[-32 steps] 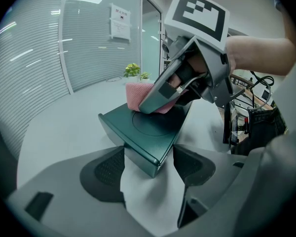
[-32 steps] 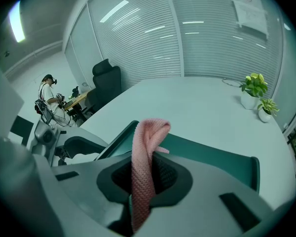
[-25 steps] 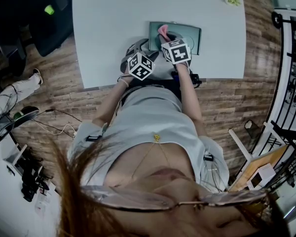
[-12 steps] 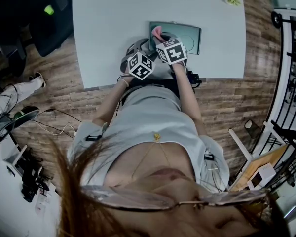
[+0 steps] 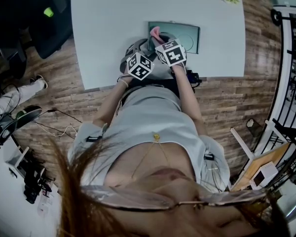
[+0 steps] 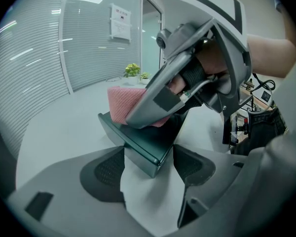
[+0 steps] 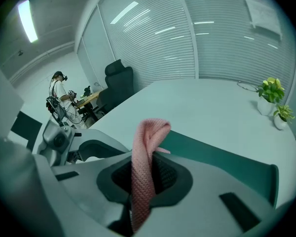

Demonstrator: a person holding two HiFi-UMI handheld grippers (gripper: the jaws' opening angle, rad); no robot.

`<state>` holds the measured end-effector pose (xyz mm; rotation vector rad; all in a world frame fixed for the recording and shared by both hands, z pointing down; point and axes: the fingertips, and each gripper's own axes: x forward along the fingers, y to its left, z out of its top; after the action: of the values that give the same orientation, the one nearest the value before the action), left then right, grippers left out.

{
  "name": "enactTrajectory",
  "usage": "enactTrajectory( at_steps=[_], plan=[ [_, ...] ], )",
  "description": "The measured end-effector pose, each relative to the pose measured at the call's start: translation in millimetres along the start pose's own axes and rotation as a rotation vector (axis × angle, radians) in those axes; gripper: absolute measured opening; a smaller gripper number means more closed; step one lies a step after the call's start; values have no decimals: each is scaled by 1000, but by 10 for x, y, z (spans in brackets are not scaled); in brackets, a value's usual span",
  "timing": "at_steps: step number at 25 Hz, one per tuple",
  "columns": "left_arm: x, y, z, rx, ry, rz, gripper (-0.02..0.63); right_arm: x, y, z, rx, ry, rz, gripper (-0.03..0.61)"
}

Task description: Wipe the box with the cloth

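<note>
- The room is an office with slatted blinds on glass walls and a plank floor. A pale surface [image 5: 138, 14] carries a flat dark-green box [image 5: 190, 33] near its front edge.
- From the head view, both claws crowd the box's left end. Their marker cubes cover the jaws, so the grips cannot be read from here. Just a pink tip of the cloth [image 5: 155, 31] peeks out above the cubes.
- The left gripper view fills that gap: the left claw [image 6: 148, 164] is closed on the box's near corner, with a pad on either side. It also shows the other claw side-on, with the cloth bunched at its tip right over the box's top.
- The right gripper view alone shows the pinch: the right claw [image 7: 143, 177] is clamped tight on the cloth. A strip stands up between the pads and folds over at its end, and the box's top stretches beyond.
- That view also takes in an office chair [image 7: 119, 83], a standing person [image 7: 59, 95] and two potted plants [image 7: 271, 95] on the surface.
</note>
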<state>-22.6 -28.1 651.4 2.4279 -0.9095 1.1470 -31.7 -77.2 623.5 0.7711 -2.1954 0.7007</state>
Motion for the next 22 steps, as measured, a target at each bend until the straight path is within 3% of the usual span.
enactTrajectory(
  at_steps=[8,13,22],
  plan=[
    [0,-4,4,-2,-8,-1,318,-563,-386,-42,16,-91,-107,44],
    [-6,-13,8,-3,-9,-3,318,-889,-748,-312,47,-49,-220,44],
    [-4,3,-15,-5,-7,-2,318,-1135,-1071,-731,120,16,-330,44]
  ],
)
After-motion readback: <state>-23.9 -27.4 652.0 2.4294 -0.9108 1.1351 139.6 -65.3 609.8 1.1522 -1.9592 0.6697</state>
